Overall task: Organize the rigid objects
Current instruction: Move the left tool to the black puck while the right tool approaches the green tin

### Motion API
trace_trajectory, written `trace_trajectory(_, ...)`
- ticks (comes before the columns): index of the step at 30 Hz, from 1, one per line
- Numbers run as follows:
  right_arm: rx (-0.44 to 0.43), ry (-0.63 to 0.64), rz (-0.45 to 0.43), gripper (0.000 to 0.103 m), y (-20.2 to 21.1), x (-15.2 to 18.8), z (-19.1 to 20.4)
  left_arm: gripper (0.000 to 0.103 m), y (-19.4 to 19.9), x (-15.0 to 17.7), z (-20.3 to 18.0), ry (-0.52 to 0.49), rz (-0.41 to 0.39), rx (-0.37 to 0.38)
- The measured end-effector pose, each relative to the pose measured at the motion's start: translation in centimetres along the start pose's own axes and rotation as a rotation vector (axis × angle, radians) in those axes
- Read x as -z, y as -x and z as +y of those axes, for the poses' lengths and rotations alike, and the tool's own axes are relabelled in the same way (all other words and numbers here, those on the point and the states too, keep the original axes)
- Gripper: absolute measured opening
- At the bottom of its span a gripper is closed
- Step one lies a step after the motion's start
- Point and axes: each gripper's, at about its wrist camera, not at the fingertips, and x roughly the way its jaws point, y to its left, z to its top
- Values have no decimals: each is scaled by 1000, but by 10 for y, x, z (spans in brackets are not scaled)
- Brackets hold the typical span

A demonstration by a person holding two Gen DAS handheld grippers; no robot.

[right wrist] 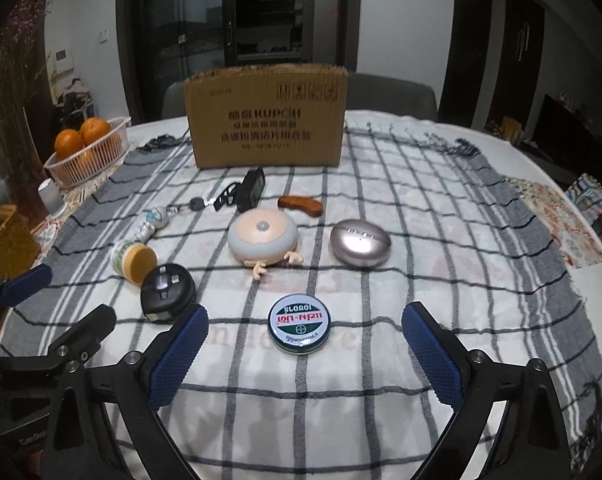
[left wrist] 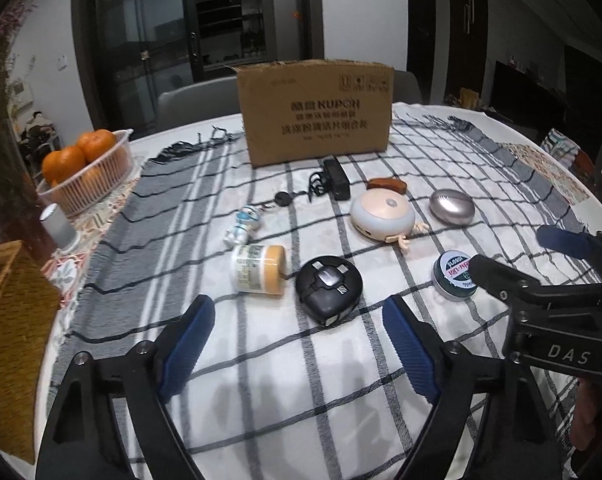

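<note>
Both our claws are open and hold nothing. The right claw [right wrist: 303,350] frames the tin [right wrist: 299,329] on the desk [right wrist: 501,360]. The left claw [left wrist: 297,344] faces the black reel [left wrist: 328,288]. We judge the tin light, stiff, slippery; grip its rim.

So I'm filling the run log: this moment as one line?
left claw: open, empty | right claw: open, empty | nearest: black reel, green tin | cardboard box: behind

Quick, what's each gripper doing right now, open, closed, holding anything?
Left gripper: open, holding nothing, the black round case ahead of it.
Right gripper: open, holding nothing, the round tin between its fingers, untouched.
</note>
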Motion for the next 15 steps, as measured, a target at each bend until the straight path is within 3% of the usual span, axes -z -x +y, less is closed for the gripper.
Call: trace_trajectory(15,-51,1,139,76,-50,9,-7,67,-58,-2,-11,-8,118,82)
